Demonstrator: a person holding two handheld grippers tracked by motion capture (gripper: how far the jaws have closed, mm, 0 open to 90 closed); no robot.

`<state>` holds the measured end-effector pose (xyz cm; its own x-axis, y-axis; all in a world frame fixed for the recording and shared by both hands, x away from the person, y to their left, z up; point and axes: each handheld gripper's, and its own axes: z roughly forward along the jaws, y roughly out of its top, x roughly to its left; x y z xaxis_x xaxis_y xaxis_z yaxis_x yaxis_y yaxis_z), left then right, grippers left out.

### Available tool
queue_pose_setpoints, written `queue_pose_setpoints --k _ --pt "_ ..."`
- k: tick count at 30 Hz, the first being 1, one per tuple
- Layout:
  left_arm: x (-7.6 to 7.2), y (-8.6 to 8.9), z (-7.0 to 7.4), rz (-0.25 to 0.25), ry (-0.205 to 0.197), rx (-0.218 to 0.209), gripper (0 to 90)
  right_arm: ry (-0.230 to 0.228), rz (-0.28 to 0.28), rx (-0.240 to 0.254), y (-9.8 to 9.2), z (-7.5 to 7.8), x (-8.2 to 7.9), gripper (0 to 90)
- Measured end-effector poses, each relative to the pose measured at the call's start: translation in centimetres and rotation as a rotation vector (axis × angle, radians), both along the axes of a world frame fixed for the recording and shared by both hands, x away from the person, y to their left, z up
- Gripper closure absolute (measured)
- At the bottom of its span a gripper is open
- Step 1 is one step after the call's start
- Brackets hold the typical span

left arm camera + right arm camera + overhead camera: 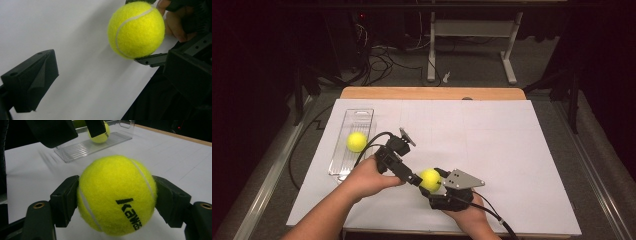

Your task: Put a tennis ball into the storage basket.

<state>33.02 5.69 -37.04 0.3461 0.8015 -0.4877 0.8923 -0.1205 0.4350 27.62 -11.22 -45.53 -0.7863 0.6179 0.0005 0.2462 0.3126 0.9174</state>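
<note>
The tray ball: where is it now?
High view: the ball lies in the clear tray at the table's left, beyond the left hand-held gripper.

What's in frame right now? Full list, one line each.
tennis ball: 1, yellow, clamped in the right gripper near the table's front edge
second tennis ball: 1, yellow, lying in the tray
tray: 1, clear plastic, ribbed, left side of the table
paper sheet: 1, white, covering most of the table
table: 1, wood edge showing at the far side
desk frame: 1, white, on the floor behind
left gripper: 1, black, jaws open, beside the held ball
right gripper: 1, black, shut on the ball
hands: 2, holding the grippers
</note>
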Motion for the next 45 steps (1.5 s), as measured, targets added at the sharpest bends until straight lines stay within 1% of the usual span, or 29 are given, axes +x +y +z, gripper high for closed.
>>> queue_pose_setpoints --k 6,7,8,9,12,13,18,24,28,39,41,45 --pt "-0.1 -0.6 0.1 -0.008 0.005 0.006 1.0 -0.005 0.007 0.0 0.2 0.0 -0.1 27.5" --pt "-0.2 -1.0 0.1 -0.019 0.008 0.011 1.1 -0.007 0.01 0.002 0.2 0.0 -0.1 27.5" --pt "-0.2 -1.0 0.1 -0.019 0.008 0.011 1.1 -0.007 0.01 0.002 0.2 0.0 -0.1 27.5" --pt "-0.2 -1.4 0.0 -0.019 0.004 0.022 1.0 -0.007 0.012 0.004 0.2 0.0 -0.1 27.5" --pt "-0.2 -1.8 0.0 -0.026 0.011 0.027 1.1 -0.007 0.015 0.006 0.3 0.0 -0.2 27.5" --pt "-0.2 -2.1 -0.1 -0.025 0.011 0.037 1.0 -0.008 0.017 0.006 0.3 0.0 -0.2 27.5" --pt "-0.1 -2.6 -0.1 -0.028 0.018 0.044 0.8 -0.015 0.021 0.012 0.4 0.0 -0.3 27.5" --pt "-0.1 -3.3 -0.4 -0.027 0.03 0.048 0.8 -0.021 0.024 0.024 0.4 0.1 -0.4 27.5" --pt "-0.1 -3.8 -0.9 -0.035 0.036 0.06 0.8 -0.022 0.026 0.025 0.4 0.1 -0.4 27.5" --pt "0.0 -4.7 -1.9 -0.04 0.05 0.073 2.1 -0.029 0.028 0.029 0.5 0.1 -0.4 27.5" --pt "0.1 -4.7 -1.9 -0.04 0.047 0.07 2.8 -0.03 0.028 0.031 0.5 0.2 -0.4 27.5" --pt "0.1 -4.8 -2.1 -0.035 0.057 0.061 4.6 -0.033 0.026 0.036 0.4 0.3 -0.5 27.5"
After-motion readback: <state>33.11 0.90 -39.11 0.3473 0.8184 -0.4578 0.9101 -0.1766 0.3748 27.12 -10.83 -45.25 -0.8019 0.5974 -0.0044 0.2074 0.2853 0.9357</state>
